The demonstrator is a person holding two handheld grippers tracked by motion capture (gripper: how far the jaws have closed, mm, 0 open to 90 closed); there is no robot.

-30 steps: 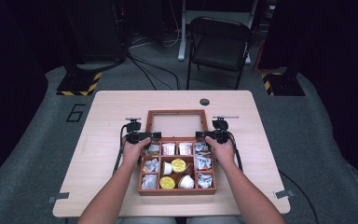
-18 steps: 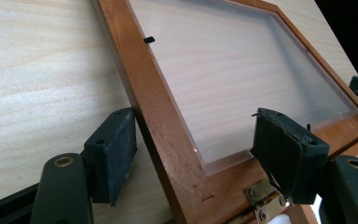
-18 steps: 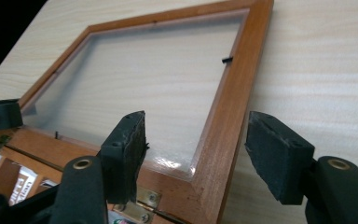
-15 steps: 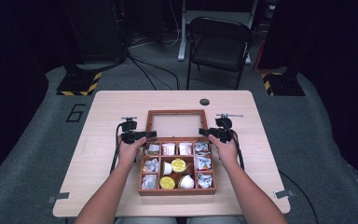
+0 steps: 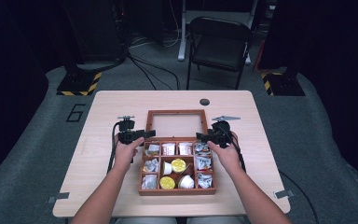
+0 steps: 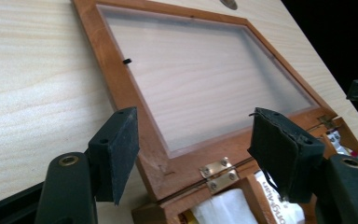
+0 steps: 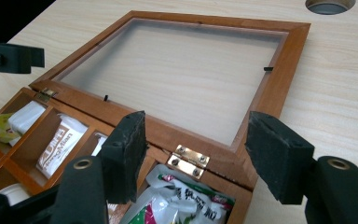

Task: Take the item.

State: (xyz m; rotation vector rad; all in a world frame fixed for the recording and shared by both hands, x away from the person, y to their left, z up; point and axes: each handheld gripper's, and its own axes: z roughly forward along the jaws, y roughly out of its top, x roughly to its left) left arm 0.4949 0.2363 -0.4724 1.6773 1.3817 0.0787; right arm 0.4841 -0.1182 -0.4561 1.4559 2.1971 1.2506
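Compared with a second earlier, both hands had drawn apart: the left claw had slid outward from the left back corner of the box toward bare table, and the right claw had shifted a little outward at the right back corner. The box and its lid lay as before.

Nearest the person, two bare forearms reached in over the front edge of the pale wooden table. Between them sat an open reddish-brown wooden box divided into small compartments, near the table's front middle. Its compartments held crinkled white sachets, two yellow-lidded round cups and white cups; printed tea packets filled the back row.

The left hand held its claw just beside the box's left back corner, jaws spread wide with nothing between them. In the left gripper view the black padded jaws stood apart over the lid's corner and a brass hinge. The right hand held its claw at the right back corner, also spread and empty; the right gripper view showed its jaws framing another brass hinge and a green-printed packet below.

Beyond the box, the hinged glass-paned wooden lid lay flat, opened backward on the table. Farther off was a small round dark hole in the tabletop, then a dark folding chair on the grey floor.
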